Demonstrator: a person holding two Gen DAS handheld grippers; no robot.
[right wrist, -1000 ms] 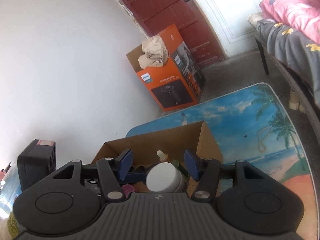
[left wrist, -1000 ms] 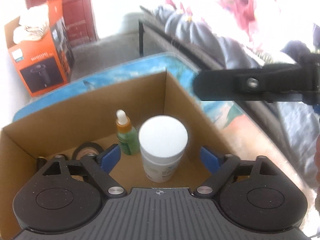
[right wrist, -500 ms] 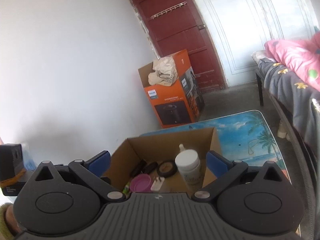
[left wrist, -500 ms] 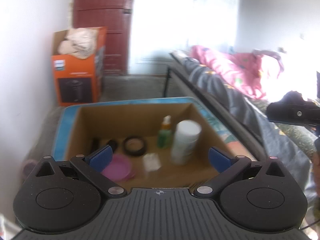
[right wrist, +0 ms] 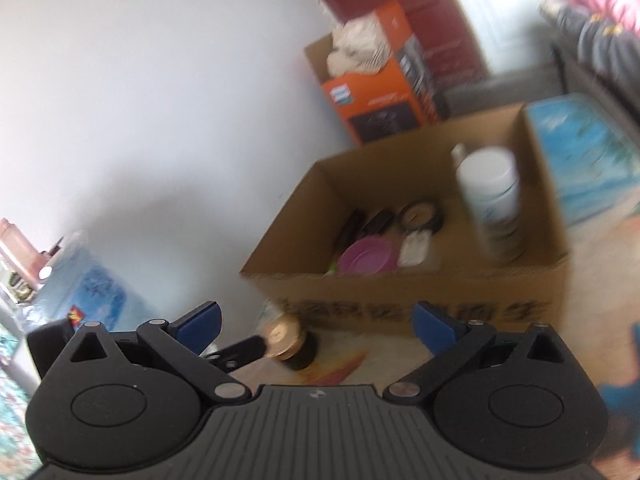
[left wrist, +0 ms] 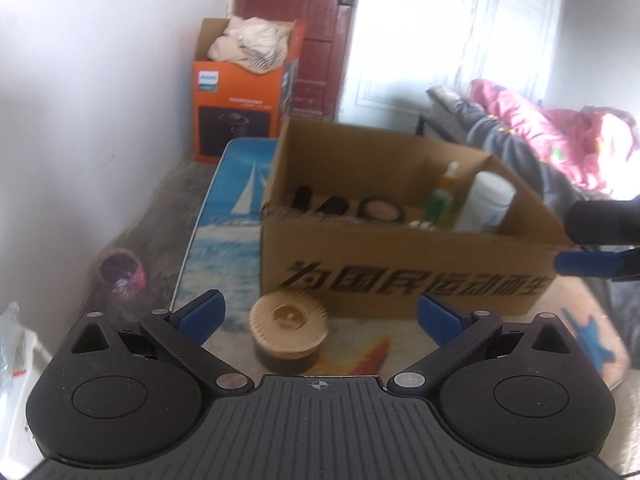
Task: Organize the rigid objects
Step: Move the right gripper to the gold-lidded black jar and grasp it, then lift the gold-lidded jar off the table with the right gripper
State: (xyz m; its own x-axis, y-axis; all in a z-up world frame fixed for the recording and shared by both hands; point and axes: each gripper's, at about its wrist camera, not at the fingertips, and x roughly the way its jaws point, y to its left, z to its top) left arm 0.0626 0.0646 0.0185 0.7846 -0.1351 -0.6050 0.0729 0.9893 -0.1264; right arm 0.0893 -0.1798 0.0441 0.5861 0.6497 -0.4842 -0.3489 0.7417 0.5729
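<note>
A cardboard box [left wrist: 408, 276] [right wrist: 420, 292] stands on the beach-print table [left wrist: 228, 216]. Inside it are a white jar [left wrist: 486, 202] [right wrist: 494, 200], a green dropper bottle [left wrist: 440, 196], a black ring [left wrist: 378, 210] [right wrist: 422, 216], a pink lid [right wrist: 366, 256], a small white piece [right wrist: 414, 248] and dark items. A tan ribbed round lid [left wrist: 288, 332] [right wrist: 286, 340] lies on the table in front of the box. My left gripper [left wrist: 320, 314] is open just short of that lid. My right gripper [right wrist: 316, 322] is open and empty, back from the box.
An orange carton [left wrist: 236, 92] [right wrist: 380, 92] with cloth inside stands by the red door. A bed with grey and pink bedding [left wrist: 560, 140] runs along the right. A pink pot [left wrist: 122, 274] sits on the floor left of the table. The white wall is at left.
Both grippers have pulled back out of the box and opened wide. The white jar now stands alone inside the box. The tan lid has come into view.
</note>
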